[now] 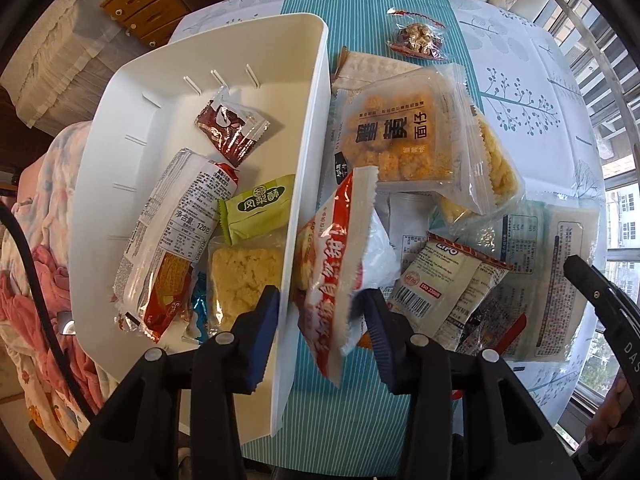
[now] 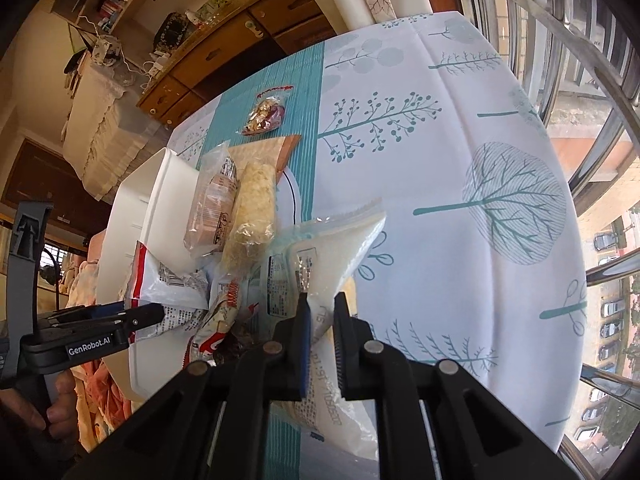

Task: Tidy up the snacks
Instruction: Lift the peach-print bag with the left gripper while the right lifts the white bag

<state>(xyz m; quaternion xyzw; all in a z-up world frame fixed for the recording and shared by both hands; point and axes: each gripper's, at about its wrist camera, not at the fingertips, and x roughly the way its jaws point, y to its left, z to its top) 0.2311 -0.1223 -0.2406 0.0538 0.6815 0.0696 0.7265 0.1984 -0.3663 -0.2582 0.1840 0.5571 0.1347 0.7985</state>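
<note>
Both grippers are gripping snacks: left gripper (image 1: 320, 320) is pinching a red-and-white packet (image 1: 336, 256) at the white bin's (image 1: 304, 184) rim, while right gripper (image 2: 322, 332) is clamping a clear rice-cracker bag (image 2: 336, 248), lifted at twelve o'clock above the pile (image 2: 240, 208).

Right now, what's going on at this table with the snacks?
A person with a handheld gripper in each hand is sorting snack packets from a pile on the table into a white bin. The left gripper has a red-and-white snack bag between its jaws, beside the bin's wall. The right gripper is shut on a clear packet of pale snacks, lifted off the pile. The bin already holds several packets, including a green pineapple-cake pack.
</note>
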